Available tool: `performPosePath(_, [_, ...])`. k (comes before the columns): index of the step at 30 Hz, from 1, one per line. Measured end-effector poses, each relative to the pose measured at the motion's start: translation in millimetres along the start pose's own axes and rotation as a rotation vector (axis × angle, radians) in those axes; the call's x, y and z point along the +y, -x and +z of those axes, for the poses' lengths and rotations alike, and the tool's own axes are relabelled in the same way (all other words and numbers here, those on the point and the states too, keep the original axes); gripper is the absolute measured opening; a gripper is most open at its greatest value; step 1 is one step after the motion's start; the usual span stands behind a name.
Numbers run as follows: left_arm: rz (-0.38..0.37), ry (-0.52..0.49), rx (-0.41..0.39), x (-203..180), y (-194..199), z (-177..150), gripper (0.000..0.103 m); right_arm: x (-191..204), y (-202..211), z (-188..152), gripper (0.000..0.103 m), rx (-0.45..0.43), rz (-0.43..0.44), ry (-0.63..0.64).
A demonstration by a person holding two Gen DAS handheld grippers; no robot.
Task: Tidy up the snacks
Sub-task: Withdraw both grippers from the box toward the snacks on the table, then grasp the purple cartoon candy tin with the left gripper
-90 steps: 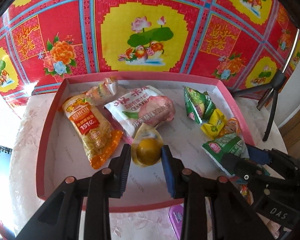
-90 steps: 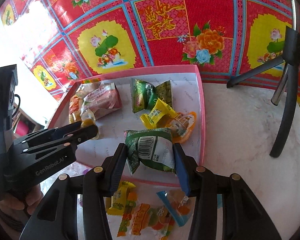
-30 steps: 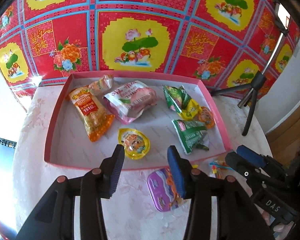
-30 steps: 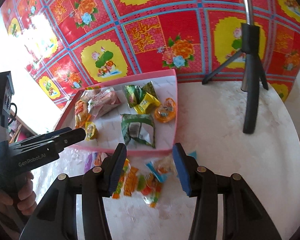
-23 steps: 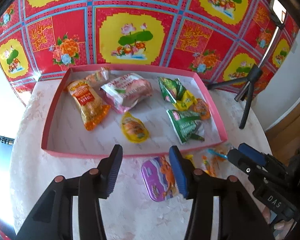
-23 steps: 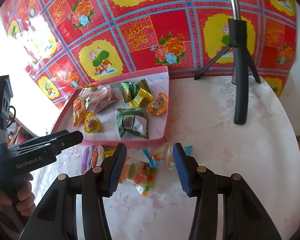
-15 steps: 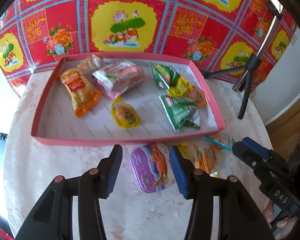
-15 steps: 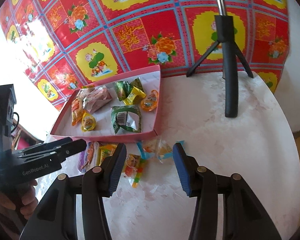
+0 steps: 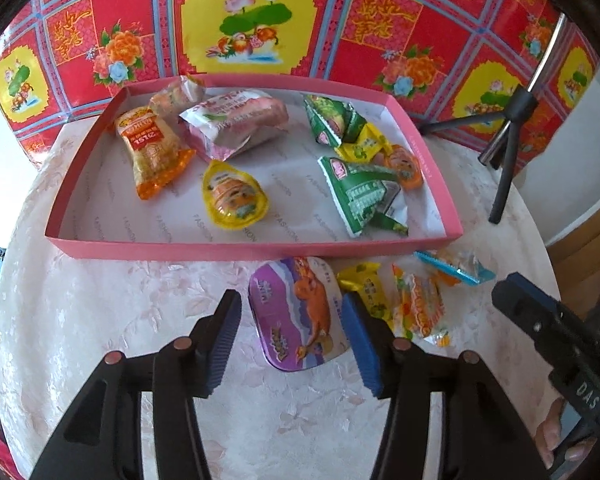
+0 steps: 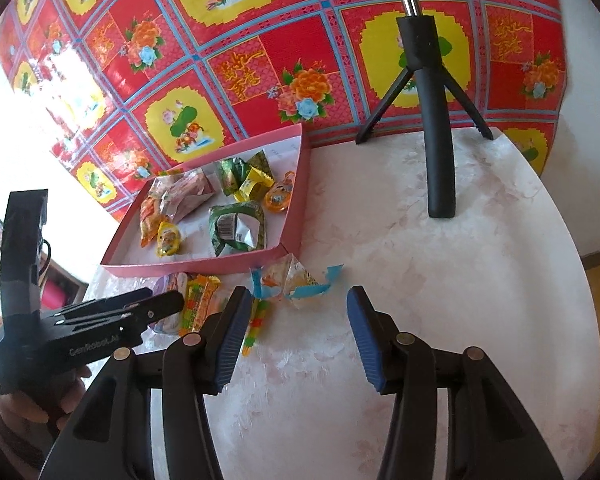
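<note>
Blue ribbed pads line the black fingers (image 9: 224,340) of your left gripper (image 9: 290,334), and those fingers are opening: the purple snack tub (image 9: 298,314) lies flat on the desk (image 9: 100,300) between them, the right pad at its edge, the left pad clear of it, so you have no grip on it. Your right gripper (image 10: 298,334) hangs over bare desk with its fingers parted and nothing between them.

Just right of the purple tub lie three loose snacks on the pale patterned cloth: a yellow wrapped candy (image 9: 366,286), an orange-and-yellow packet (image 9: 418,306), and a clear packet with blue ends (image 9: 454,266), nearest the box's right corner.

Beyond them sits the pink box (image 9: 256,249), its near wall touching the top of the purple tub. Inside it, at the near middle, lies a yellow jelly cup (image 9: 234,200); to the right, a green packet (image 9: 364,196) with an orange jelly cup (image 9: 405,164) beside it. Farther back you have an orange noodle pack (image 9: 152,148) on the left, a pink-and-white bag (image 9: 236,122) in the middle, and green and yellow packets (image 9: 338,126) on the right.

A black tripod (image 10: 432,120) stands on the desk to the far right, and a red-and-yellow flowered cloth (image 9: 256,20) hangs behind everything.
</note>
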State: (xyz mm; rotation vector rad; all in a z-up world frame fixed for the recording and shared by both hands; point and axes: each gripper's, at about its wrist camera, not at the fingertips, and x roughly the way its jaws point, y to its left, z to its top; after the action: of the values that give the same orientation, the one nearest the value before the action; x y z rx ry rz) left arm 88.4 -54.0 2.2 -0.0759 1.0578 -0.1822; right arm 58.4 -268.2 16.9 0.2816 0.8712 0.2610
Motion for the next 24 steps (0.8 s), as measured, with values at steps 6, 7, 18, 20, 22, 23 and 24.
performPosePath(6, [0.021, 0.011, -0.005, -6.4, -4.7, -3.8, 0.058, -1.5, -1.1, -1.6, 0.053, 0.016, 0.024, 0.009])
performPosePath(7, [0.042, 0.003, 0.0, -7.7, -5.5, -5.0, 0.058, -1.6, -2.0, -1.6, 0.053, 0.021, 0.028, 0.012])
performPosePath(18, [0.113, -0.016, -0.025, -16.1, -8.3, -9.2, 0.054, -6.9, -16.3, 7.6, 0.056, 0.052, 0.044, 0.024])
performPosePath(20, [0.114, -0.018, -0.028, -15.9, -9.7, -8.6, 0.054, -5.3, -19.7, 11.2, 0.056, 0.055, 0.047, 0.032])
performPosePath(22, [0.112, -0.019, -0.027, -15.3, -10.8, -7.7, 0.053, -2.2, -21.3, 14.3, 0.056, 0.048, 0.046, 0.047])
performPosePath(23, [0.11, -0.021, -0.026, -15.1, -12.2, -6.7, 0.053, -1.0, -22.5, 15.9, 0.056, 0.047, 0.046, 0.052])
performPosePath(24, [0.11, -0.024, -0.025, -14.5, -12.4, -6.7, 0.053, -0.2, -24.2, 17.4, 0.057, 0.048, 0.047, 0.053])
